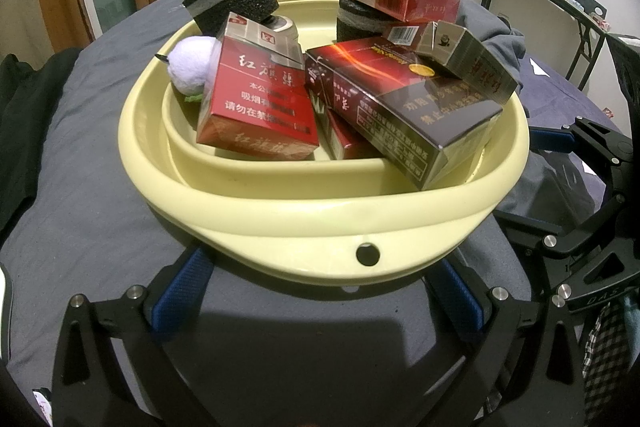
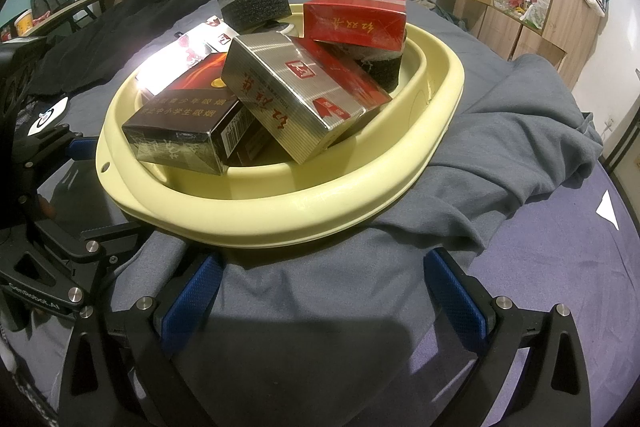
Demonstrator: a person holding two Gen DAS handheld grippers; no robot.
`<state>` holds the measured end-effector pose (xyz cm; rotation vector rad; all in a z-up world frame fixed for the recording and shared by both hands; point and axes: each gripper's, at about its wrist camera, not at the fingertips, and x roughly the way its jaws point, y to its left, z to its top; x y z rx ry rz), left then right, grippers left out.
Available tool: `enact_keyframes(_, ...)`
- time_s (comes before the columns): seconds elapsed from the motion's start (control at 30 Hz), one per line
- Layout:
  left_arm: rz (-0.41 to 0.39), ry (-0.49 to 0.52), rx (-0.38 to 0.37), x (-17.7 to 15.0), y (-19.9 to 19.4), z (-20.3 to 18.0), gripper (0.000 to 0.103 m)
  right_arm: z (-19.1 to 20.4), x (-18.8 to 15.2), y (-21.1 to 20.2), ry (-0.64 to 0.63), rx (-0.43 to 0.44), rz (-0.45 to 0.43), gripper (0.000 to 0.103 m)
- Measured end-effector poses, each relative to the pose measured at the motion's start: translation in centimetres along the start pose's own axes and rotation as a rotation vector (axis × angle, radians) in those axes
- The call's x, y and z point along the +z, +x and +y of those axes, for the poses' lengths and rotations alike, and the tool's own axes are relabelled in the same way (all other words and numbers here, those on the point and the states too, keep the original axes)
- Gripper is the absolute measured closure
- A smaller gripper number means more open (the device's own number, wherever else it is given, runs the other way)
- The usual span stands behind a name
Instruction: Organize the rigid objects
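Nearest in each wrist view, the left tool [image 1: 320, 301] and the right tool [image 2: 324, 291] both stand spread wide with nothing between their blue pads, over grey cloth [image 2: 320, 307] covering the worktop. Just beyond them sits the cream basin [image 1: 304, 227], its near rim almost touching the left tool's fingertips; a small round hole [image 1: 368, 254] marks that rim. Open cloth lies near and to the right of the basin in the right wrist view, bunching into folds further right. Inside the basin the cigarette packs are piled loosely: a dark brown pack [image 1: 404, 111] overhangs the inner ledge, a silver-and-red pack [image 2: 296, 95] leans on it, and a red pack [image 2: 356, 19] rests on a black foam block [image 2: 380, 67] at the far side. A second foam block [image 1: 232, 3] perches at the far left. Only the left wrist view shows the white plush ball [image 1: 192, 65] and the upright red pack [image 1: 260, 99]; the right wrist view shows the left tool's frame at its left edge.
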<state>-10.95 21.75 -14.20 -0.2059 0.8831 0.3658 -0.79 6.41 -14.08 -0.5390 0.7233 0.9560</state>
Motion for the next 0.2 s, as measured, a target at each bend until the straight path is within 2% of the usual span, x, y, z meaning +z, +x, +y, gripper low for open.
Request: enact_keyframes(0.2,0.001,0.000,0.000,0.01,0.01,0.02,0.000,-0.01,0.00,0.00,0.000,0.000,0.000,0.000)
